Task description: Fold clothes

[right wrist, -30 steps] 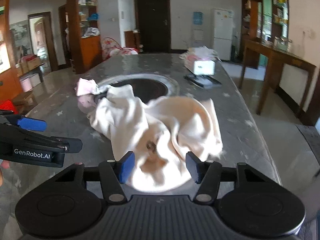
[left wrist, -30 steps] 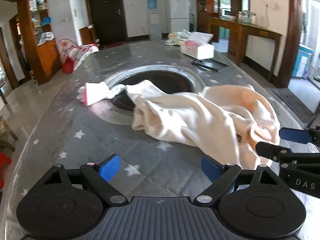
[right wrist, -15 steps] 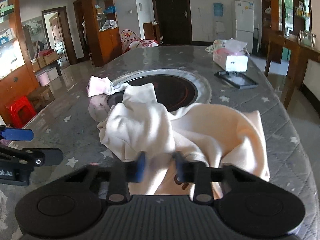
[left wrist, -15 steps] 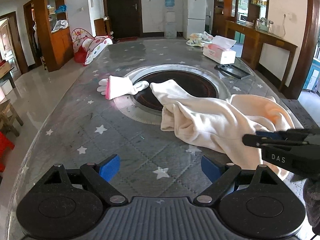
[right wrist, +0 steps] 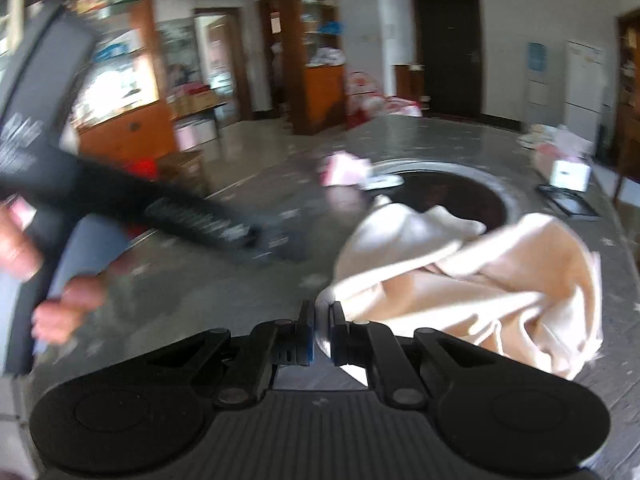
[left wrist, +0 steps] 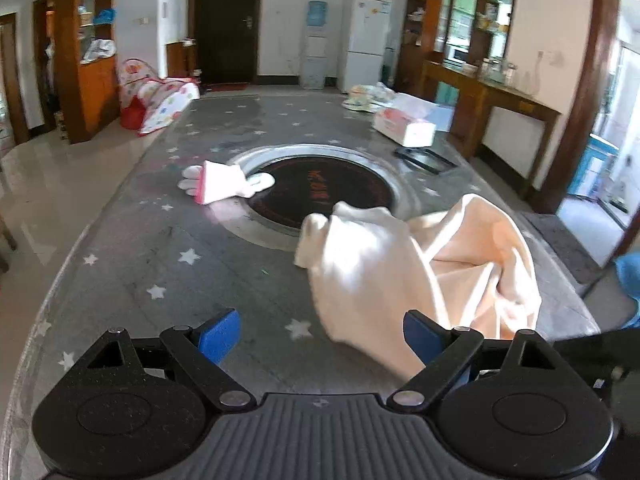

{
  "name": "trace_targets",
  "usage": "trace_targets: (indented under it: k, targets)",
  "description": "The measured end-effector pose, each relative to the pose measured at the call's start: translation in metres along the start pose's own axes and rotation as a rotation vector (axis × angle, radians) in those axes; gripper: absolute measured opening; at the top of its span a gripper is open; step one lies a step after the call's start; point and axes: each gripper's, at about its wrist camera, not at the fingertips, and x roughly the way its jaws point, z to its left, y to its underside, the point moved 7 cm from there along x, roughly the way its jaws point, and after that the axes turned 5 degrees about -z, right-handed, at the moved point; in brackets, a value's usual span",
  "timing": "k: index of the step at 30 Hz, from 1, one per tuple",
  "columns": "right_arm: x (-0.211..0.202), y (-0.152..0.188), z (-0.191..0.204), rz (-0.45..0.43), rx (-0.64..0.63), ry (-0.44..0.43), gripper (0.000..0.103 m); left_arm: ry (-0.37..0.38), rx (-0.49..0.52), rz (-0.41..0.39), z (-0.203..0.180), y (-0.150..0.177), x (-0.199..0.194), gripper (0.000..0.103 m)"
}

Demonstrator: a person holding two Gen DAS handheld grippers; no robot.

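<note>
Pinching a fold of the cream garment (right wrist: 472,292), my right tongs (right wrist: 321,330) sit clenched, blue pads nearly together with cloth bunched between them. From there the fabric rises off the worktop (left wrist: 168,264) and trails away in a loose, crumpled heap whose far tip reaches the rim of the round hotplate (left wrist: 320,188) sunk into the middle. My left tongs (left wrist: 320,332) are spread wide and hold nothing; the near hem of the garment hangs just past their right pad. In the right wrist view they cross the frame as a dark blur, with the person's hand (right wrist: 60,308) wrapped on the grip.

I judge the step in hand to be the lifting and shaking out of the garment so it can be laid flat. It is far from folded, showing no clean edge or crease. The next move, as I read it, calls for my left tongs to close on a second point of the hem or a corner, well apart from the right grasp, so the cloth can be stretched between the two and spread on the worktop.

Counting outward: two tongs, one cream garment, one hotplate, one small white and pink garment (left wrist: 218,182) at the hotplate's left rim, one dark tray (left wrist: 426,159), one tissue box (left wrist: 406,126), one pale bundle (left wrist: 362,94) at the far end.
</note>
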Motion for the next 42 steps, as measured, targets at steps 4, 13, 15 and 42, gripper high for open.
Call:
trace_targets:
  k: [4,13,15,42]
  targets:
    - [-0.012,0.008,0.027,0.019,-0.029,-0.059,0.006,0.049,0.044,0.038,-0.011,0.018,-0.007,0.091]
    - [-0.039,0.024,0.083,0.059,-0.087,-0.184,0.013,0.048,0.05,0.139,0.001,0.063,-0.001,0.089]
    - [-0.049,0.022,0.08,0.046,-0.087,-0.175,0.018,0.039,0.051,0.152,0.008,0.071,0.002,0.086]
    - [-0.013,0.007,-0.114,0.026,0.062,0.412,0.003,0.041,0.124,0.137,-0.008,0.072,0.011,0.078]
